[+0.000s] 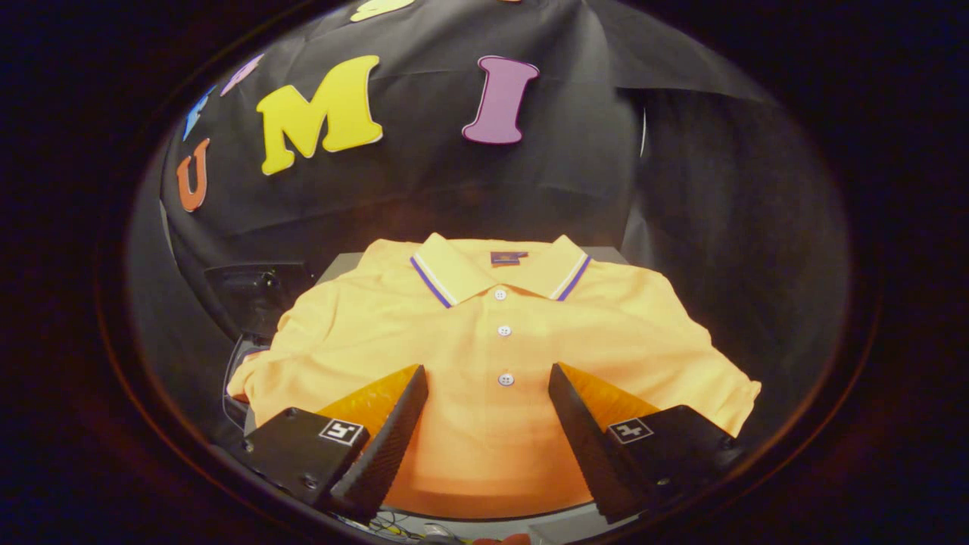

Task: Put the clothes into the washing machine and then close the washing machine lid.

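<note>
Gripper view: a yellow polo shirt (484, 356) is seen spread flat, front up, on a grey table (342, 263), whose far edge and far corners show just behind the collar. The collar, trimmed with a dark stripe, lies toward the far edge of the table, and the hem lies toward the near edge, so the long axis of the shirt runs straight away from the hand-held gripper (488, 382). The button placket sits on that same line, almost centred between the two fingers. One sleeve is draped over the left edge of the table and the other over the right.

The hand-held gripper is held released, its fingers spread wide, with nothing between them but the lower chest of the shirt underneath. Whether the fingertips already touch the fabric cannot be told; they appear to hover just above it. The lowest button is seen just ahead of the gap between the fingers.

The shirt is judged not yet grasped, and the task barely begun. A downward move onto the cloth between the fingers, followed by a pinch, is what the coming step seems to call for. A dark object (253, 291) is visible beside the table's left edge; it cannot be identified.
</note>
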A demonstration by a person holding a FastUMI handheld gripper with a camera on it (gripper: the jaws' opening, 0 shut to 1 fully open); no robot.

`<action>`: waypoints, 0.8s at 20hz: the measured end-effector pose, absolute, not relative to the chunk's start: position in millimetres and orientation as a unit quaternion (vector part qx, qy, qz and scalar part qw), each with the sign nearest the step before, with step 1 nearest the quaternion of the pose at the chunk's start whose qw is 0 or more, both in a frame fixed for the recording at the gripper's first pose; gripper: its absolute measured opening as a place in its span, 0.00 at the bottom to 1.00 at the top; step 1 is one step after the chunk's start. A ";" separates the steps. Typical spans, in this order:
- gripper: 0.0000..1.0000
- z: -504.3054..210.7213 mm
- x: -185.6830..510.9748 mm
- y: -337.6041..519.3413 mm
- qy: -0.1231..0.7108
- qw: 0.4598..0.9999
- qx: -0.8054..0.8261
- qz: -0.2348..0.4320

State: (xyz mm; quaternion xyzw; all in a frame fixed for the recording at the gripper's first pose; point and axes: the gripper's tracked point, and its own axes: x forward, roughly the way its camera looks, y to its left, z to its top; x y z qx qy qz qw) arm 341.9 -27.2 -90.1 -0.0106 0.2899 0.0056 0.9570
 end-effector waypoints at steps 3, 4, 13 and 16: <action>1.00 -92.2 340.8 -25.9 0.301 0.954 0.002 -0.005; 1.00 -91.9 340.9 -26.2 0.309 0.951 0.007 -0.010; 0.12 -88.3 340.6 -9.9 0.313 0.949 0.018 0.023; 0.06 -86.8 338.5 -7.6 0.312 0.949 0.024 0.025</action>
